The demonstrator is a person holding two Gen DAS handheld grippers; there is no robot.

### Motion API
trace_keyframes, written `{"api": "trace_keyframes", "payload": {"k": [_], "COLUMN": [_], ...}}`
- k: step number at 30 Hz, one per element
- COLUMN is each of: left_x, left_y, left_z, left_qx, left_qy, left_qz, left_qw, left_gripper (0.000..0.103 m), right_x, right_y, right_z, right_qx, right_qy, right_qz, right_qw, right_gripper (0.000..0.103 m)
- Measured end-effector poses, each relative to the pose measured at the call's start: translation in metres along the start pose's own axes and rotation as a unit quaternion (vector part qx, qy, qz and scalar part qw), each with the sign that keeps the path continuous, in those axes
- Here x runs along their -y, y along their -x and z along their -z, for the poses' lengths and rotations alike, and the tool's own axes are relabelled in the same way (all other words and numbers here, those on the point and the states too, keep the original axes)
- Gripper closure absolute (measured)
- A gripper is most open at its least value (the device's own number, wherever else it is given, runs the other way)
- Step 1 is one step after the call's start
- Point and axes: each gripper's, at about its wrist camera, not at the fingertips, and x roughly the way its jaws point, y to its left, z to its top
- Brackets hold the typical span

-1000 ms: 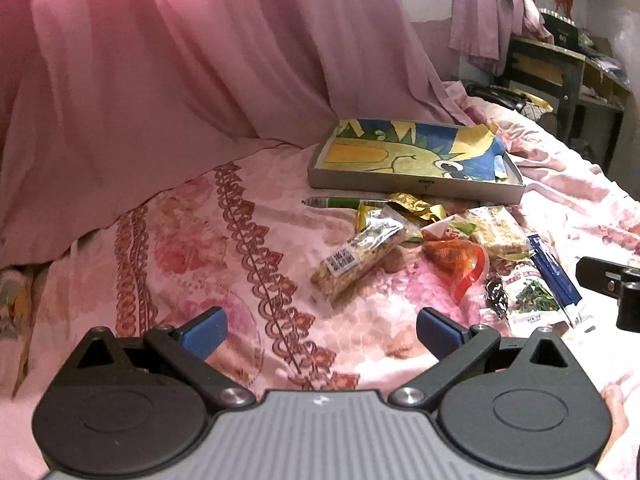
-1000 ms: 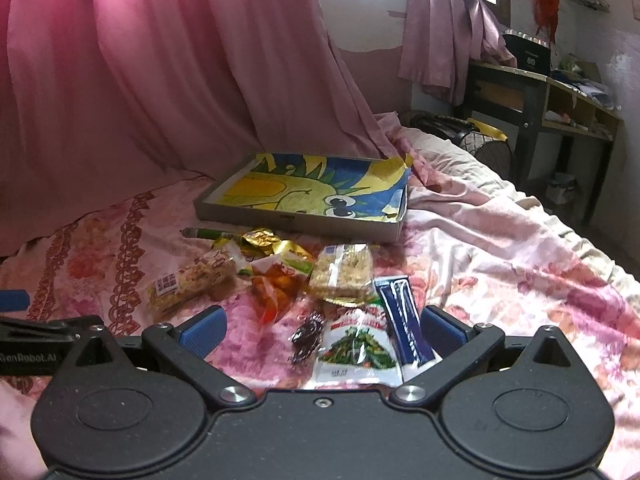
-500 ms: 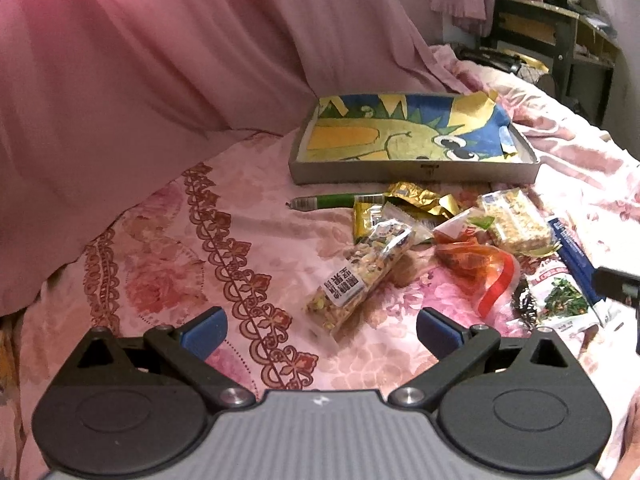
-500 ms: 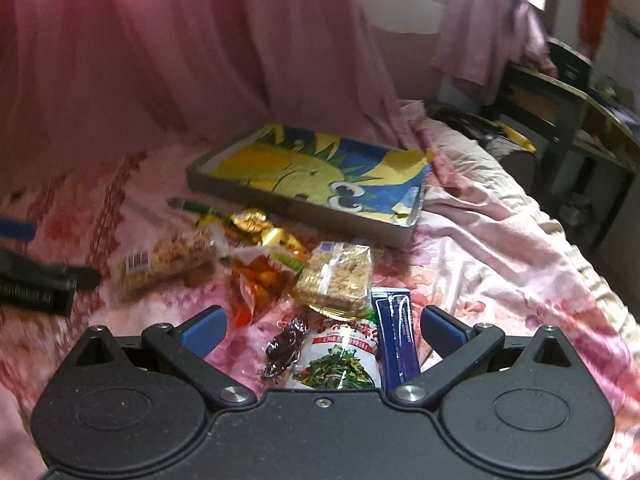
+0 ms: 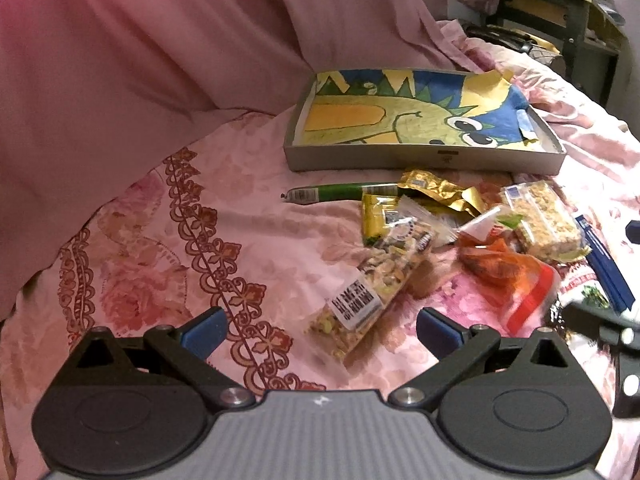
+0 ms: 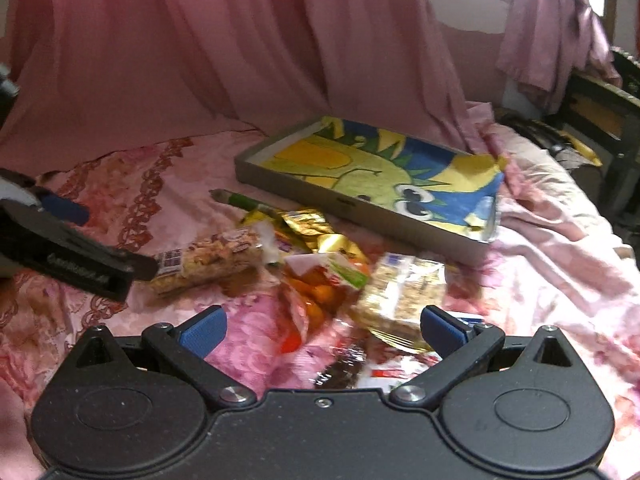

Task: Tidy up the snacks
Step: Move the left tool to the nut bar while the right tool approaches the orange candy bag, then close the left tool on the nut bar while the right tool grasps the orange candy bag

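Near the bottom of each frame both pairs of tongs stand spread wide and empty: the left tongs (image 5: 320,326) and the right tongs (image 6: 322,326). Compared with a second ago, both have dropped closer to the snack pile, which now fills mid-frame; this suggests a first pick is about to begin, with nothing sorted yet. Just ahead of the left tongs lies one nut bar (image 5: 370,292) with a barcode label, lying between the blue pads. Ahead of the right tongs, low in the frame, sit one orange packet (image 6: 316,296) and one oat bar (image 6: 404,292). Further up lie gold wrappers (image 5: 436,192), their count unclear, and one green stick (image 5: 336,193). At the right edge of the left view lies one blue sachet (image 5: 604,256). Beyond, in the upper middle, one tray (image 5: 424,160) with a cartoon lining rests on the bed (image 5: 160,248), holding no snacks
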Motion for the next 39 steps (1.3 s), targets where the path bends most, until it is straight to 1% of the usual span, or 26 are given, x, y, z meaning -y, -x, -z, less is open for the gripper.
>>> {"api": "trace_keyframes", "payload": {"k": [5, 8, 13, 19, 24, 26, 30, 33, 35, 36, 38, 39], "left_x": [-0.007, -0.013, -0.019, -0.008, -0.009, -0.01, -0.011, -0.01, -0.008, -0.006, -0.002, 0.001], "left_y": [-0.013, -0.019, -0.03, -0.039, -0.055, -0.06, -0.068, -0.071, -0.072, -0.072, -0.071, -0.071], "left_z": [-0.007, -0.011, -0.014, -0.016, -0.016, -0.016, -0.015, -0.014, -0.014, -0.013, -0.012, -0.011], "left_qx": [-0.009, -0.009, -0.008, 0.007, -0.005, -0.009, -0.013, -0.012, -0.016, -0.016, -0.009, -0.003], "left_qy": [0.0, -0.002, -0.011, -0.041, -0.013, -0.004, 0.002, -0.004, -0.011, -0.015, -0.029, -0.038], "left_qz": [0.001, 0.009, 0.041, 0.075, 0.092, 0.091, 0.083, 0.09, 0.101, 0.104, 0.103, 0.101], "left_qw": [1.0, 0.9999, 0.9991, 0.9963, 0.9957, 0.9958, 0.9964, 0.9959, 0.9947, 0.9943, 0.9942, 0.9941], "left_gripper": [0.0, 0.0, 0.0, 0.0, 0.001, 0.001, 0.001, 0.006, 0.015, 0.017, 0.025, 0.027], "right_x": [-0.007, -0.006, -0.005, -0.013, -0.022, -0.022, -0.021, -0.022, -0.023, -0.023, -0.023, -0.024], "right_y": [-0.011, -0.021, -0.038, -0.053, -0.06, -0.063, -0.071, -0.078, -0.084, -0.086, -0.091, -0.093], "right_z": [0.0, -0.002, -0.005, -0.005, -0.001, -0.001, -0.002, -0.003, -0.003, -0.002, -0.001, -0.001], "right_qx": [0.005, -0.005, -0.016, -0.036, -0.025, -0.024, -0.026, -0.032, -0.039, -0.042, -0.049, -0.052], "right_qy": [0.036, 0.036, 0.034, 0.055, 0.092, 0.097, 0.088, 0.084, 0.085, 0.084, 0.081, 0.079], "right_qz": [-0.005, -0.011, -0.013, -0.027, -0.002, 0.001, 0.001, 0.005, 0.007, 0.006, 0.002, 0.002], "right_qw": [0.999, 0.999, 0.999, 0.998, 0.995, 0.995, 0.996, 0.996, 0.996, 0.996, 0.996, 0.996], "right_gripper": [0.001, 0.001, 0.001, 0.001, 0.001, 0.006, 0.011, 0.016, 0.021, 0.023, 0.03, 0.031]}}
